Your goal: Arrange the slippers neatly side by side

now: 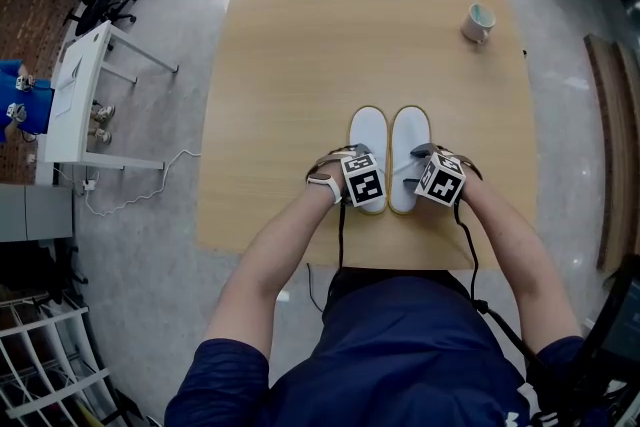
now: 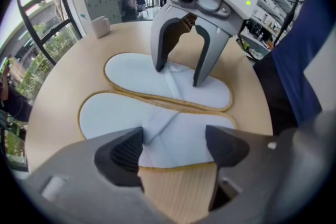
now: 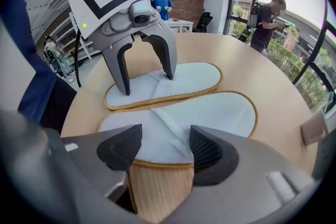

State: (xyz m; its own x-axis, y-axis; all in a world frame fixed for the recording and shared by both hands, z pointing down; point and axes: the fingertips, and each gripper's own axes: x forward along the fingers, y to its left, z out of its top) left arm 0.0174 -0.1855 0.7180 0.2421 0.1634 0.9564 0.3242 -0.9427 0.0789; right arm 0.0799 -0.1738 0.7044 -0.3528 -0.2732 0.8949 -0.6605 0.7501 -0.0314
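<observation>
Head view: slippers (image 1: 368, 150) side-by-side, edges touching, near table (image 1: 300, 65) front edge; left tongs (image 2: 173, 147), right tongs (image 3: 165, 147) agape, empty.

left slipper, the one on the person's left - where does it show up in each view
Head view: left slipper, centre of the picture, left one of the pair.
Left gripper view: the nearer slipper, lower middle.
Right gripper view: the farther slipper, upper middle.
Shared landmark: the right slipper, lying alongside it in all three.

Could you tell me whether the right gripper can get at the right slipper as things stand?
Probably yes: the right gripper is open just above the near end of the right slipper, with nothing between.
</observation>
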